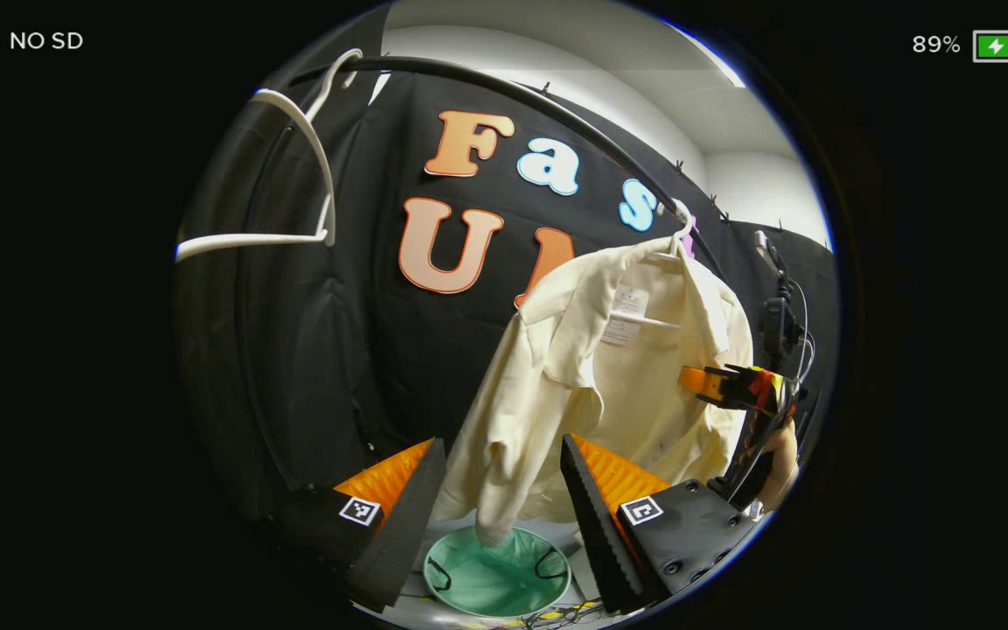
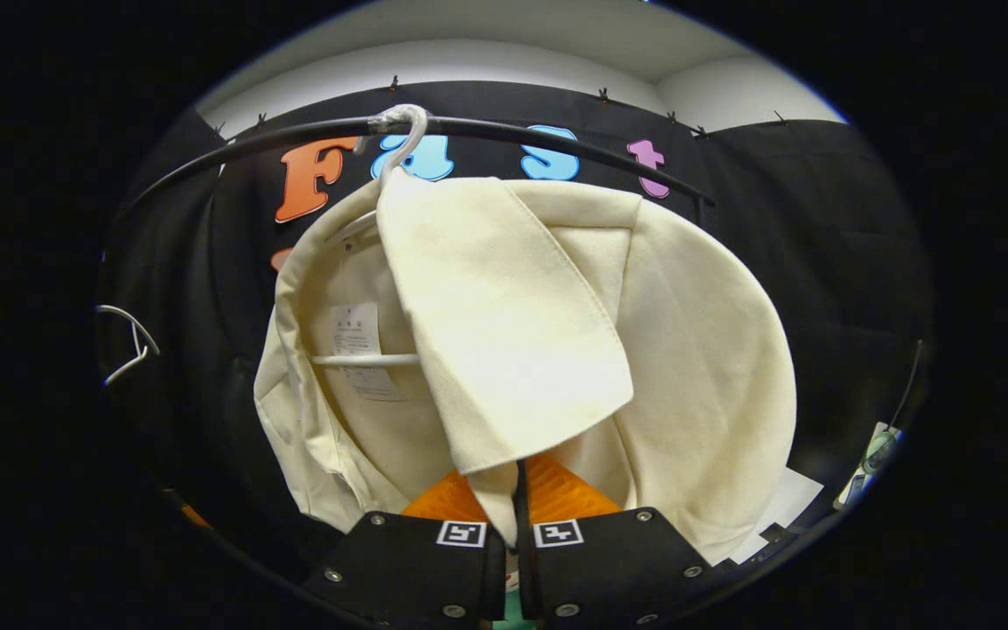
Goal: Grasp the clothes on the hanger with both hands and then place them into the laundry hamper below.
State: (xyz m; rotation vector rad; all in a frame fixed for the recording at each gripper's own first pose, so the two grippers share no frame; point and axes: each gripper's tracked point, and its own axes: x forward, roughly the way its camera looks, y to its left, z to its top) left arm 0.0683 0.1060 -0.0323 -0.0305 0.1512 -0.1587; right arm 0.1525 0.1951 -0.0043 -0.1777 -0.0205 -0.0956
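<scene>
In the left gripper view, the left gripper (image 1: pixel 502 490) gaped wide before a cream jacket (image 1: pixel 609 385) hanging from a black rail (image 1: pixel 504 83); a green hamper (image 1: pixel 497 573) sat below and an empty white hanger (image 1: pixel 294 175) hung nearby. In the right gripper view, the right gripper (image 2: pixel 517 499) pinched the jacket's front flap (image 2: pixel 504 341) between both fingers.

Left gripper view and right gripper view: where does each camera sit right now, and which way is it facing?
Left gripper view: rides the open left gripper, facing the cream shirt above the green hamper; the right gripper and a hand show beyond.
Right gripper view: rides the right gripper, close up, shut on the shirt's front edge.
Shared: shirt, rail, empty hanger.
</scene>
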